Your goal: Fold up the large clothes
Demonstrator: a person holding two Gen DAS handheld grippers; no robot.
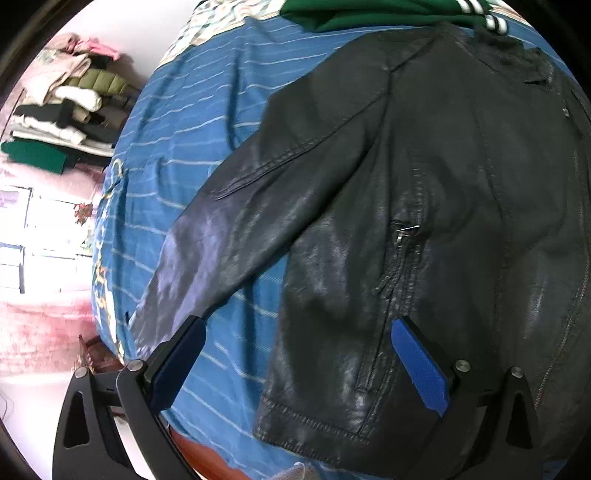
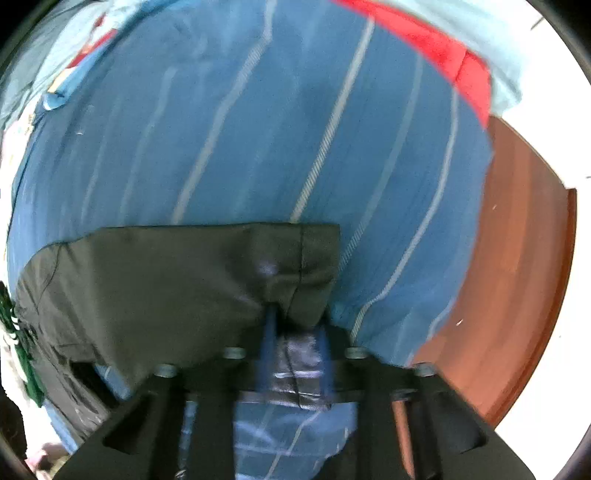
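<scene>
Nearest the lens in the right wrist view, the right gripper (image 2: 295,332) has its blue-padded fingers (image 2: 267,332) pressed together on the cuff end of one sleeve (image 2: 177,288) of the black leather-look jacket (image 1: 424,192); a fold of glossy sleeve material sits pinched between the pads. In the left wrist view, the left gripper (image 1: 299,354) stands spread wide, pinching nothing, its pads hovering over the jacket's near hem and the gap between body and other sleeve (image 1: 221,229). The jacket lies flat, front side up, on the blue bedspread with pale thin stripes (image 1: 192,122), collar toward the far end, where a green garment with white-striped trim (image 1: 369,14) touches or overlaps it. A stack of folded clothes (image 1: 62,114) sits at the far left, well apart. A reddish-brown wooden bed edge (image 2: 517,277) shows at the right. The step in hand appears to be folding the gripped sleeve across the jacket body. To do it well, the right gripper should keep its pinch firm, since slick material may slip, then lift only enough to clear the bedspread and carry the cuff across the chest. The left gripper should likely press or grip at the hem or shoulder so the body stays put. The zipped pocket (image 1: 399,258) should remain flat beneath the fold.
</scene>
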